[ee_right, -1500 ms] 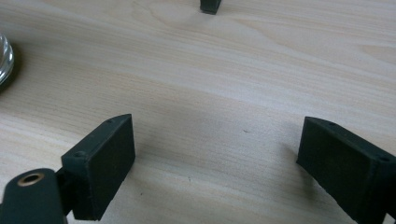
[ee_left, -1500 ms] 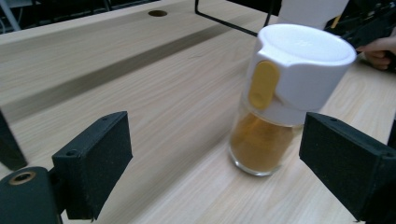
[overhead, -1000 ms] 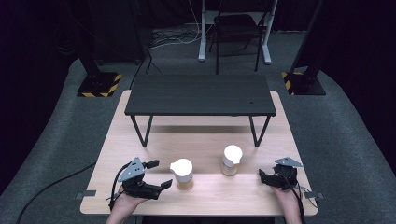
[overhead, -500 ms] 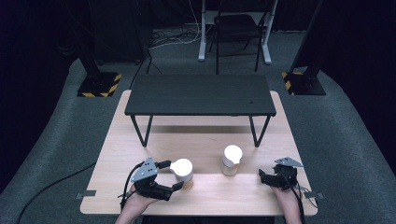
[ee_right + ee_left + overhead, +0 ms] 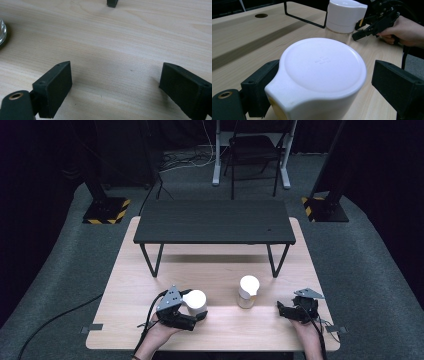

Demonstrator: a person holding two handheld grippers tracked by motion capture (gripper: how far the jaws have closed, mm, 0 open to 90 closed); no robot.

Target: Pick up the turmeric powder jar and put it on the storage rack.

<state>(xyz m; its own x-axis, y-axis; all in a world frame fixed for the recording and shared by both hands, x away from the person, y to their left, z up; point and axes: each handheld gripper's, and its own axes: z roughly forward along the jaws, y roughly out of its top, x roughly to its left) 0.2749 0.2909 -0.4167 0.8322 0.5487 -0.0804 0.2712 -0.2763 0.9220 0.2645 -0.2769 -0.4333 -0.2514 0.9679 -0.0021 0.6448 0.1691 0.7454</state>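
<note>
From the high view, my left gripper (image 5: 192,307) has its jaws around the near-left white-lidded jar (image 5: 196,301) on the wooden table (image 5: 125,285), while the second jar (image 5: 248,291) stands to its right, well apart. My right gripper (image 5: 286,309) rests low near the table's right edge, jaws spread, nothing between them. The black bench (image 5: 215,221) sits at the far side.

In the left gripper view, the jar's white lid (image 5: 322,72) sits between the two black jaws. The left jaw looks to touch or nearly touch the lid's spout side; the right jaw stands clear, a gap of table showing. These jaws have just been closing with the jar between them, but I judge the pads not yet pressing. To do this well I'd centre the lid, keep the jaws level, and close slowly below the lip so the jar doesn't tip or slide.

In the right gripper view, the jaws are wide apart over bare wood, with a glass base (image 5: 2,28) at the far left.
</note>
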